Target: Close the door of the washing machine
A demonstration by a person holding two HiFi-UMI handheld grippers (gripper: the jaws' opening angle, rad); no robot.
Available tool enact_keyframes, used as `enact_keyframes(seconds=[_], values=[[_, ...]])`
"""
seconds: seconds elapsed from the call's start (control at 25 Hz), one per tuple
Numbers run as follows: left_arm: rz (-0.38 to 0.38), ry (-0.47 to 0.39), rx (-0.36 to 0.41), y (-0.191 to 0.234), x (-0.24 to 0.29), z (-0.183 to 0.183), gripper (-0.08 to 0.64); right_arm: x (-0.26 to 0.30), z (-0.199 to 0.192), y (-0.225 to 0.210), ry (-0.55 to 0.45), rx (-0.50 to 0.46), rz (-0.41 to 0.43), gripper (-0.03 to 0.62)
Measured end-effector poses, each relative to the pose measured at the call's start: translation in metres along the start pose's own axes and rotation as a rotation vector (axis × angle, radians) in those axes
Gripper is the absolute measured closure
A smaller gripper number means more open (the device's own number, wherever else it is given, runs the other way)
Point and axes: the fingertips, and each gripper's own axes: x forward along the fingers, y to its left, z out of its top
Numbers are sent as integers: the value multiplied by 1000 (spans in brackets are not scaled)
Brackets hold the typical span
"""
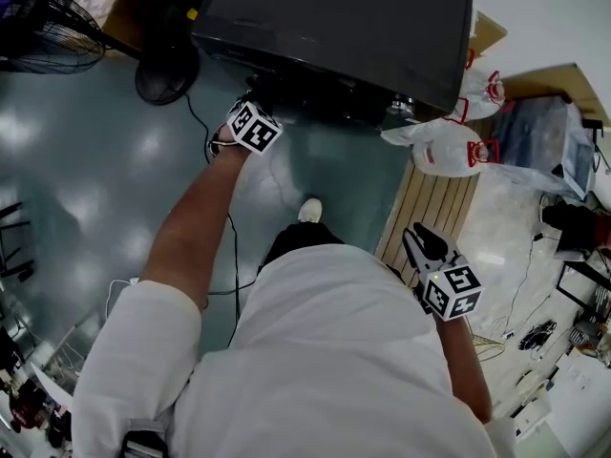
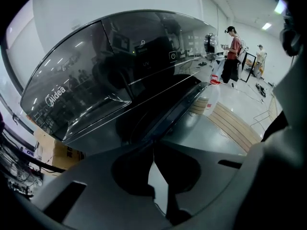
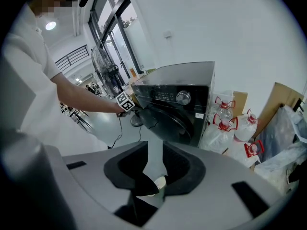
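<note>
The black front-loading washing machine (image 1: 353, 27) stands at the top of the head view. Its round door (image 3: 168, 122) hangs ajar, swung out toward the floor on the left. My left gripper (image 1: 252, 113) is stretched out to that door's free edge (image 2: 177, 107), and its tips sit right against the dark rim. Its jaws are shut, tips meeting, with nothing between them (image 2: 153, 147). My right gripper (image 1: 420, 239) hangs back by my right side, well away from the machine. Its jaws stand open and empty (image 3: 154, 169), with only the floor and a shoe showing through the gap.
Large water jugs (image 1: 449, 148) with red caps lean beside the machine's right side, on a wooden pallet (image 1: 434, 203). A standing fan (image 1: 48, 36) and its round base (image 1: 165, 74) are at the left. A cable (image 1: 232, 256) trails over the grey floor. People (image 2: 233, 56) stand far off.
</note>
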Motion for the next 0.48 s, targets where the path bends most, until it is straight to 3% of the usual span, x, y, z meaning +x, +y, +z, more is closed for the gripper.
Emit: enact_keyframes(seconds=[0.48], values=[[16, -23, -27, 17, 9, 16, 543, 2, -1, -7, 12, 30, -14, 488]])
